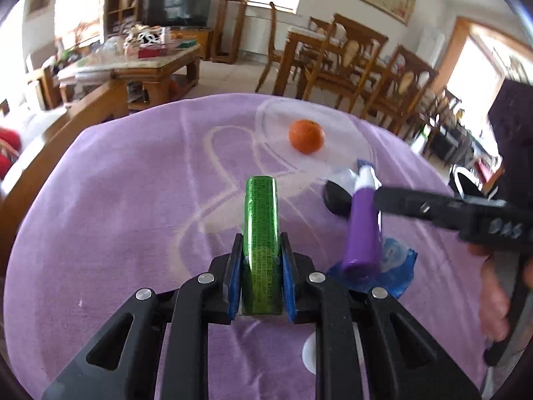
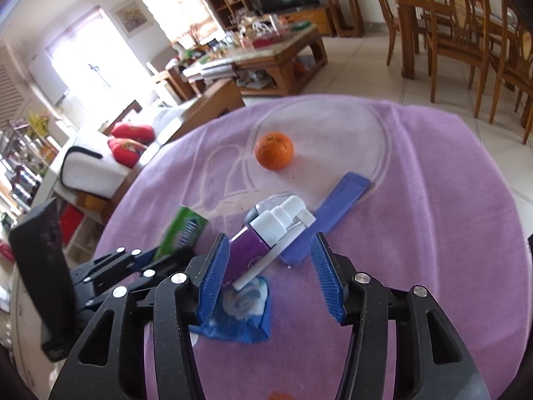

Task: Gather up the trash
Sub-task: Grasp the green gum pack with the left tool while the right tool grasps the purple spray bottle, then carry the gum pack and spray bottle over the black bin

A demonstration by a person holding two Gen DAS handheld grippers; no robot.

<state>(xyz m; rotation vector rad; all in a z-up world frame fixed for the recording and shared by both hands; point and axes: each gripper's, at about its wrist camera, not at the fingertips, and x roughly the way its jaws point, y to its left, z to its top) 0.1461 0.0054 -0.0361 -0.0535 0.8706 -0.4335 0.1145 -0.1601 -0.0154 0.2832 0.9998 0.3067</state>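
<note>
My left gripper (image 1: pixel 261 250) is shut on a shiny green wrapper (image 1: pixel 260 233) and holds it above the purple tablecloth (image 1: pixel 116 200); the wrapper also shows in the right wrist view (image 2: pixel 181 231). My right gripper (image 2: pixel 271 260) is open, its jaws on either side of a purple spray bottle (image 2: pixel 256 245) with a white cap, which lies tilted over a blue torn wrapper (image 2: pixel 238 313). In the left wrist view the bottle (image 1: pixel 363 230) stands on the blue wrapper (image 1: pixel 393 266), with the right gripper (image 1: pixel 359 196) reaching in from the right.
An orange (image 2: pixel 274 150) sits on a clear glass plate (image 2: pixel 349 126) at the far side of the table. A flat blue packet (image 2: pixel 333 216) lies beside the bottle. A dark round object (image 1: pixel 336 196) lies behind the bottle. Chairs and a coffee table stand beyond.
</note>
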